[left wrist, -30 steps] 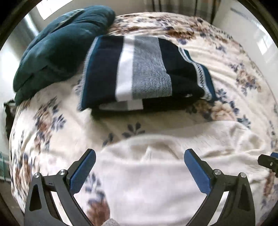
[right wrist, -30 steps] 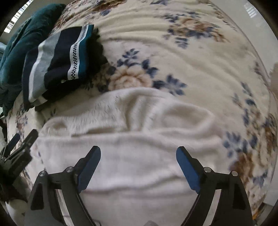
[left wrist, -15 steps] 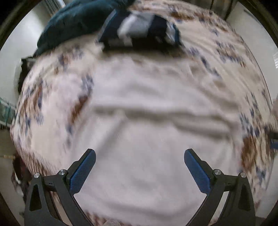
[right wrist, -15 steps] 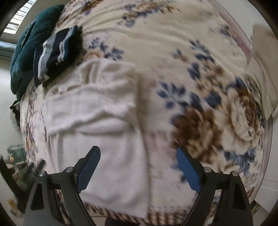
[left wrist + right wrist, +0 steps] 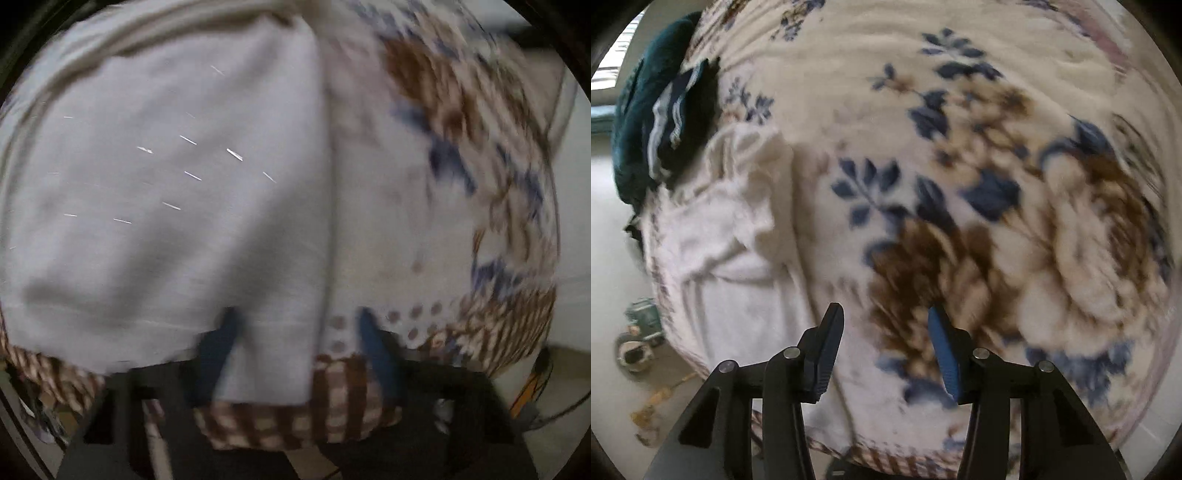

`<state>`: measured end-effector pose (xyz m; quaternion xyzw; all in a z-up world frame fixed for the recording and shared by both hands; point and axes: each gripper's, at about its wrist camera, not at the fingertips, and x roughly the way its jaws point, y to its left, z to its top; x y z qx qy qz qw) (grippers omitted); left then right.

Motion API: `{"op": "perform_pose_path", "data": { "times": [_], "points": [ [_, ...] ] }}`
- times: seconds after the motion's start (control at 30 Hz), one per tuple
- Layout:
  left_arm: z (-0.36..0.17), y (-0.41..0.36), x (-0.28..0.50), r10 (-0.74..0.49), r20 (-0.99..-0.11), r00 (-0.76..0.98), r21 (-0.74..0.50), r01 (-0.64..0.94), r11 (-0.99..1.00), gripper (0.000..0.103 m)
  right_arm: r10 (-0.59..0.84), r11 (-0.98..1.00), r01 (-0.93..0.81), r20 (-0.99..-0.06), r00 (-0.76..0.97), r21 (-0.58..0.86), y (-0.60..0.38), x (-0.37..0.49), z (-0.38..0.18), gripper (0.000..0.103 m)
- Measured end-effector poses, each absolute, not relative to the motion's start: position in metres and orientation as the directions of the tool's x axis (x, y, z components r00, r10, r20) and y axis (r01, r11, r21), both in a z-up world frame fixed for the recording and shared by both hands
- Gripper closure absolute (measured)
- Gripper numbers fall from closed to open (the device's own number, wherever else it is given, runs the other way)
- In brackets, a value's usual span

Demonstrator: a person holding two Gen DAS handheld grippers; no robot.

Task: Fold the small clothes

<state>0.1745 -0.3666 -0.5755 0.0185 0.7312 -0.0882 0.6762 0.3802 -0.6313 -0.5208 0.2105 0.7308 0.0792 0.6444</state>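
Note:
A cream-white garment (image 5: 166, 192) lies spread on the floral blanket (image 5: 461, 155); its near right corner hangs over the blanket's edge. The left wrist view is motion-blurred. My left gripper (image 5: 299, 347) stands at that corner, its blue pads on either side of the hem with a gap between them. In the right wrist view the same garment (image 5: 731, 251) lies at the left. My right gripper (image 5: 886, 347) is open and empty over the bare blanket (image 5: 997, 184), to the right of the garment.
A folded navy, grey and white striped garment (image 5: 679, 118) and a dark teal one (image 5: 639, 122) lie at the blanket's far left. The blanket's checked brown border (image 5: 332, 406) hangs at the near edge. Floor with small objects (image 5: 639, 339) lies beyond it.
Both grippers have pulled back to the blanket's near edge. Both jaws have narrowed from wide open. The left one now straddles the garment's corner; the right has swung right, off the garment.

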Motion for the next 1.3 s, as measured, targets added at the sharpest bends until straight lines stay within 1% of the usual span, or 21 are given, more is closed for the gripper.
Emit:
{"op": "perform_pose_path", "data": {
  "times": [0.07,0.1,0.17,0.2,0.23,0.33,0.43,0.47,0.53,0.57,0.6,0.67,0.83,0.93,1.07,1.17,1.3],
  "points": [
    [-0.588,-0.373,0.175,-0.051,-0.996,-0.075,-0.063,0.165,0.984,0.067,0.456,0.875,0.213,-0.888,-0.061,0.435,-0.625,0.402,-0.529,0.05],
    [-0.59,-0.373,0.176,-0.036,-0.998,-0.055,-0.045,0.173,0.984,0.079,0.48,0.86,0.227,-0.876,-0.053,0.457,-0.621,0.414,-0.534,0.046],
    [-0.59,-0.369,0.179,-0.018,-1.0,-0.022,-0.021,0.165,0.986,0.096,0.544,0.815,0.256,-0.838,-0.034,0.519,-0.61,0.439,-0.545,0.044],
    [-0.586,-0.363,0.181,-0.049,-0.999,-0.004,-0.049,0.148,0.988,0.098,0.571,0.794,0.269,-0.82,-0.026,0.545,-0.604,0.451,-0.55,0.042],
    [-0.582,-0.357,0.18,-0.067,-0.998,0.005,-0.065,0.135,0.989,0.099,0.603,0.77,0.28,-0.798,-0.023,0.574,-0.596,0.466,-0.558,0.04],
    [-0.57,-0.348,0.181,-0.102,-0.994,0.034,-0.097,0.118,0.988,0.1,0.64,0.733,0.306,-0.769,-0.006,0.608,-0.577,0.496,-0.573,0.04],
    [-0.552,-0.343,0.18,-0.133,-0.989,0.063,-0.126,0.101,0.987,0.1,0.681,0.694,0.347,-0.731,-0.035,0.63,-0.556,0.519,-0.599,0.04],
    [-0.547,-0.341,0.181,-0.141,-0.987,0.073,-0.133,0.098,0.986,0.1,0.695,0.683,0.352,-0.718,-0.041,0.641,-0.55,0.524,-0.606,0.042],
    [-0.532,-0.336,0.181,-0.161,-0.983,0.092,-0.154,0.082,0.985,0.1,0.69,0.696,0.332,-0.722,-0.061,0.637,-0.536,0.528,-0.612,0.068],
    [-0.526,-0.332,0.181,-0.17,-0.981,0.098,-0.163,0.072,0.984,0.1,0.674,0.715,0.311,-0.736,-0.069,0.626,-0.528,0.531,-0.613,0.091],
    [-0.518,-0.327,0.181,-0.182,-0.977,0.11,-0.177,0.057,0.983,0.1,0.651,0.737,0.291,-0.756,-0.064,0.61,-0.522,0.532,-0.61,0.094],
    [-0.509,-0.322,0.177,-0.192,-0.973,0.129,-0.189,0.037,0.981,0.1,0.623,0.76,0.261,-0.781,-0.033,0.595,-0.514,0.534,-0.598,0.095],
    [-0.473,-0.275,0.171,-0.222,-0.956,0.191,-0.237,-0.057,0.97,0.101,0.581,0.799,0.197,-0.814,-0.008,0.568,-0.496,0.541,-0.554,0.096],
    [-0.446,-0.234,0.169,-0.232,-0.941,0.248,-0.27,-0.132,0.954,0.102,0.551,0.83,0.116,-0.834,-0.024,0.545,-0.471,0.546,-0.518,0.096],
    [-0.423,-0.17,0.161,-0.206,-0.925,0.318,-0.287,-0.233,0.929,0.102,0.508,0.861,0.017,-0.86,-0.042,0.508,-0.428,0.552,-0.47,0.096],
    [-0.419,-0.116,0.153,-0.209,-0.914,0.347,-0.328,-0.331,0.885,0.102,0.475,0.878,-0.037,-0.879,-0.045,0.476,-0.381,0.558,-0.441,0.096],
    [-0.43,-0.048,0.14,-0.219,-0.904,0.366,-0.375,-0.439,0.817,0.102,0.429,0.894,-0.12,-0.902,-0.046,0.431,-0.299,0.57,-0.413,0.096]
  ]
}}
